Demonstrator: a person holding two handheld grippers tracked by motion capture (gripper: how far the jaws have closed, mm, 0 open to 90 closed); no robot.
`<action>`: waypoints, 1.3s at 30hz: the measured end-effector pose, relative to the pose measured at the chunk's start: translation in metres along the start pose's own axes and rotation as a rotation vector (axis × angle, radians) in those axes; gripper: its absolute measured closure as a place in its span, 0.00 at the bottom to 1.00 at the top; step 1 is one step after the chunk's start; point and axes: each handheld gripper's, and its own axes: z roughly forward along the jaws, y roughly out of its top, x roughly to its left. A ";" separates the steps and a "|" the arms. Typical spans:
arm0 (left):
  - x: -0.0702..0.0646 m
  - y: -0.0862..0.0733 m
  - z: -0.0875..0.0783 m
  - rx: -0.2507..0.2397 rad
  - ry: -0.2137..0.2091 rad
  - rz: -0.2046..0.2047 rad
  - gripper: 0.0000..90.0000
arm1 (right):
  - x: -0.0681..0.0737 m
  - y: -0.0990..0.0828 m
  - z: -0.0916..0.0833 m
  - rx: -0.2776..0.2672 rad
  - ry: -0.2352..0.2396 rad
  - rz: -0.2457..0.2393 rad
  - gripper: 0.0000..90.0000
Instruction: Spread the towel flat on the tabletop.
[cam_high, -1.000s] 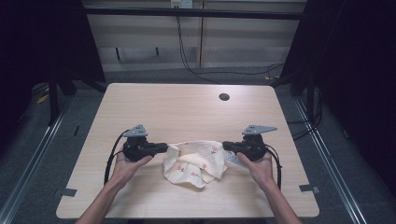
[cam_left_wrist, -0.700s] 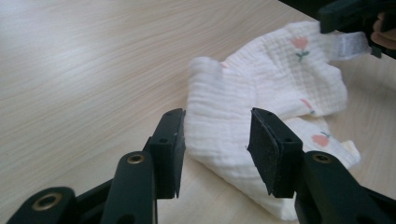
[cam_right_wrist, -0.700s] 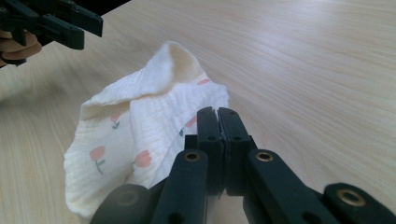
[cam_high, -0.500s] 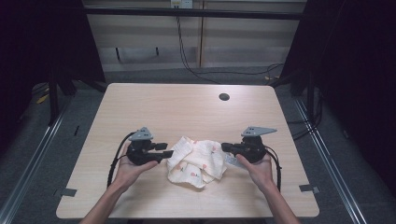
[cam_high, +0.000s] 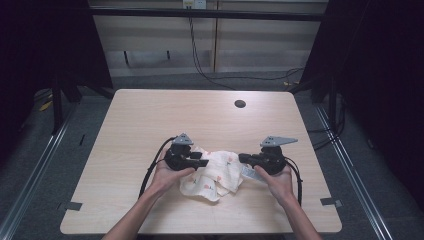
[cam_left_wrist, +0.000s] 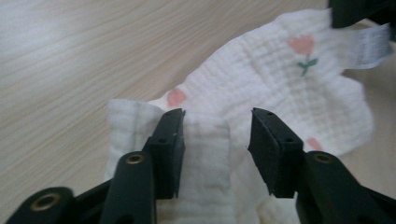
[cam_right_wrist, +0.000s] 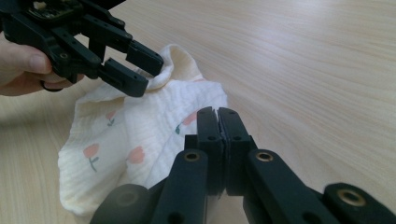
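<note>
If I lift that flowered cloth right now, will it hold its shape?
Probably not. The cloth lies crumpled in soft folds, so it should sag. It looks thin and light. The right gripper pinches one edge, so it would likely hang from there.

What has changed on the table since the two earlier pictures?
The left gripper has slid rightward over the cloth, and its jaws have just been opening, a fold lying loose between them. The cloth bunched narrower. The right gripper stays put, shut on the cloth's edge.

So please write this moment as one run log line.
left gripper: jaws just opened, straddling floral cloth fold | right gripper: shut on cloth
</note>
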 end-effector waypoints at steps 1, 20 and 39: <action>0.001 -0.001 0.002 0.004 -0.006 -0.007 0.58 | 0.000 0.000 0.000 0.001 -0.001 0.001 0.99; 0.009 0.001 -0.006 -0.041 0.006 -0.011 0.97 | -0.004 -0.002 -0.003 -0.004 -0.003 0.009 0.99; 0.014 0.012 -0.093 -0.261 0.014 -0.012 0.98 | -0.010 0.031 -0.050 -0.127 -0.030 0.004 0.99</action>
